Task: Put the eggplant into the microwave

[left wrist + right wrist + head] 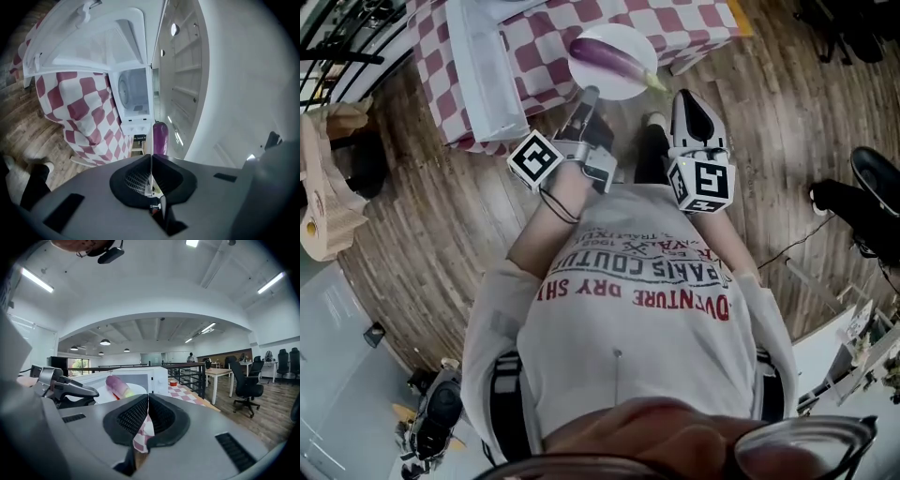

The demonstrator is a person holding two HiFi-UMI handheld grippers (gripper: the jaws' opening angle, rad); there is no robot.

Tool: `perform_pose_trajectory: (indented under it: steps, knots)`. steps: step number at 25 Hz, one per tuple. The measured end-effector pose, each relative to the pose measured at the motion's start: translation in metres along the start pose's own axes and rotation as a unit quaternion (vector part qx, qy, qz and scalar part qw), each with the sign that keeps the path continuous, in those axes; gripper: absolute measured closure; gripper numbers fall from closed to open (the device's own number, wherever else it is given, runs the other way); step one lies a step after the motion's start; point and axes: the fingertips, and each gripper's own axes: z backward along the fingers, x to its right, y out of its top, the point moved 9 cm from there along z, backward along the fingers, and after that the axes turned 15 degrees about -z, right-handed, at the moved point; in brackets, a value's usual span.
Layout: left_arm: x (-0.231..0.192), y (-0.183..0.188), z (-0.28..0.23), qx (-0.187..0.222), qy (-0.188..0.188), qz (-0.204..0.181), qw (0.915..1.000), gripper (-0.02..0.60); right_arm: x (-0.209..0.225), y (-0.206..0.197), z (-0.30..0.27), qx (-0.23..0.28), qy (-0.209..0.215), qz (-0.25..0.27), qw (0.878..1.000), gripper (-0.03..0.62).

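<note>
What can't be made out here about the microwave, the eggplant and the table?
- Microwave door, open or shut: the head view looks from above and cuts it at the top edge; in the right gripper view the plate covers part of its front.
- Eggplant, lower end: left gripper view, hidden behind the body of the left gripper.
- Small red thing on the checkered table: right gripper view, too small to name.
</note>
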Motion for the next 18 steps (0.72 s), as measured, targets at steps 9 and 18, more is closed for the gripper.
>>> perform_pose_trajectory:
  steps: [9,18]
  knots:
    - [-0.016,0.026,-0.069,0.089,0.045,-0.002,0.995,0.551,0.043,0.031,-0.113,-0.027,0.089,0.013,0.996,0.568]
    - [-0.02,0.051,-0.126,0.19,0.098,-0.01,0.9769,0.551,0.071,0.064,-0.225,-0.056,0.189,0.024,0.98,0.568]
